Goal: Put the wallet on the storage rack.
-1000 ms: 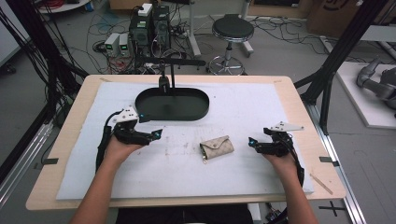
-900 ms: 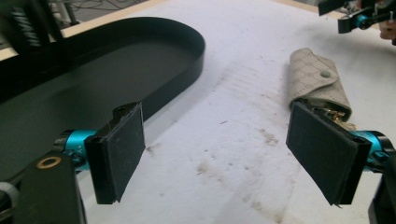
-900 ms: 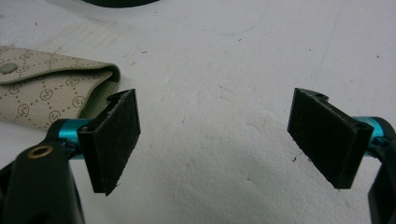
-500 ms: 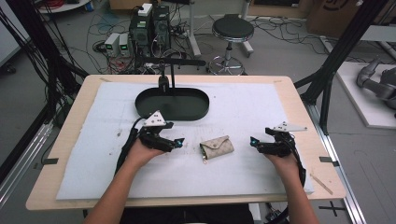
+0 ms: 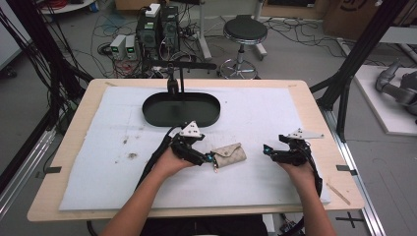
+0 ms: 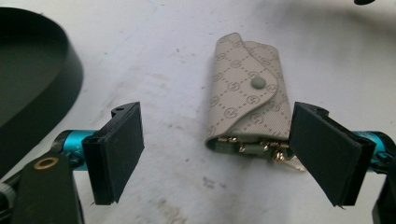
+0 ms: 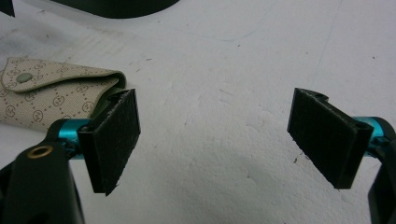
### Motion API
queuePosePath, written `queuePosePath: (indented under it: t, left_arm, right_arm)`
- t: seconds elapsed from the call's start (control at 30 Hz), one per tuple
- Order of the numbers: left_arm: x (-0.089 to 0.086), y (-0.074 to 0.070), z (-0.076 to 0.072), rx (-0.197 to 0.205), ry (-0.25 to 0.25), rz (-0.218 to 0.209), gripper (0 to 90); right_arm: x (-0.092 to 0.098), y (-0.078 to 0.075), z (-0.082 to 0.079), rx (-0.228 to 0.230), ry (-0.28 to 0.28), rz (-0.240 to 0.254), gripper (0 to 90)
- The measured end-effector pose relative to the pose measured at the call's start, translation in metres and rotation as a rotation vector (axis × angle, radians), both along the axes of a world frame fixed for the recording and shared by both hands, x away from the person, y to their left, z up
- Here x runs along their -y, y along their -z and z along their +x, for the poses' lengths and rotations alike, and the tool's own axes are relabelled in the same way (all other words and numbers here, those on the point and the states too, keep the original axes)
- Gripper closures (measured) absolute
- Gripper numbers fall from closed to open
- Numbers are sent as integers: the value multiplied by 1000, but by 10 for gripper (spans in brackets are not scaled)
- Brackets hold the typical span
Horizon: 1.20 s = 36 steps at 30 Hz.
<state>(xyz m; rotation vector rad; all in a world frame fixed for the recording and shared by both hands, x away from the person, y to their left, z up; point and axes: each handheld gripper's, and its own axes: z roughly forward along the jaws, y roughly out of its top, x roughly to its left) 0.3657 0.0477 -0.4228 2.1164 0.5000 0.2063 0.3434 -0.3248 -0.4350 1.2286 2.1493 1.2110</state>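
Key pouch [image 5: 229, 154] unmoved, left gripper [image 5: 212, 160] arrived

Beige monogram-patterned key pouch [image 6: 247, 93], black tray [image 5: 181, 109]

- A lab or robotics workshop, not a home.
- The wooden table [image 5: 314, 118] stands on a bare grey concrete floor [image 5: 295, 54] and is covered with a white foam mat [image 5: 265, 113].
- A black metal frame [image 5: 361, 46] rises around the table, with bundles of black cables [image 5: 42, 54] hanging at the left.
- Behind the table, computer towers [image 5: 160, 24] and small power units [image 5: 124, 46] sit on the floor amid loose wires.
- A round black stool [image 5: 245, 32] stands nearby.
- A grey robot arm [image 5: 396, 88] lies on a white platform at the right.
- A camera on a stand [image 5: 173, 81] is fixed at the table's far edge.
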Motion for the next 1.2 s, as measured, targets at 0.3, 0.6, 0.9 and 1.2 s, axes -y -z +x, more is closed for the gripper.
queuePosePath:
  t: [0.3,0.6,0.9,1.2]
  left_arm:
    - [19,7,0,-18,48,7,168]
    - [40,16,2,-49,66,45,165]
    - [54,26,4,-44,68,152,166]
    - [56,28,1,-20,77,171,179]
  right_arm:
    - [-1,0,0,2,-4,-10,174]
    - [-2,1,0,-2,-9,-12,174]
    - [-2,2,0,-5,-7,-12,174]
    - [-1,2,-1,-3,-8,-17,174]
